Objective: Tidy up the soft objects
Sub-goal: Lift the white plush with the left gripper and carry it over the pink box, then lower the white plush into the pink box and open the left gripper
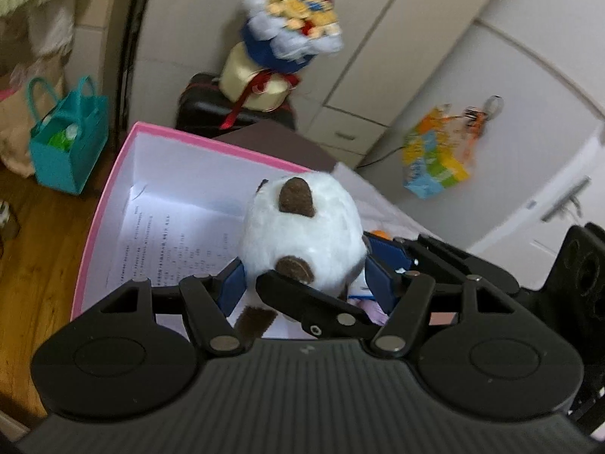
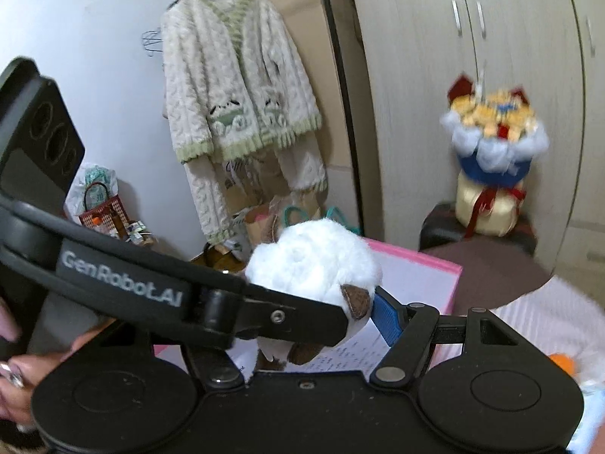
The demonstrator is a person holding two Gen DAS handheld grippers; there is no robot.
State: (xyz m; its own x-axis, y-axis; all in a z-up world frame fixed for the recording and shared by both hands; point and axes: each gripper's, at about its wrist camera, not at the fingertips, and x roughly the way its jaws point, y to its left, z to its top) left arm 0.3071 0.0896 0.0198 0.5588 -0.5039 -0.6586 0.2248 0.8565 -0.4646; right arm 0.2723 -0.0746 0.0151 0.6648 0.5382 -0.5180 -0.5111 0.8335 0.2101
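- White plush toy with brown ears sits between both tools, held above the pink box.
- Left tool: blue pads on either side of the plush, pinching its lower body; the head sticks out past the fingertips.
- Right tool: crosses the left one. Its right blue pad presses on the plush's side; the other finger is hidden behind the left tool's arm. Reads as pinching the same plush.
- Box is open, white inside, with a printed sheet on its bottom.
- Far right: plush bouquet on a dark stand. Frames are motion-blurred.
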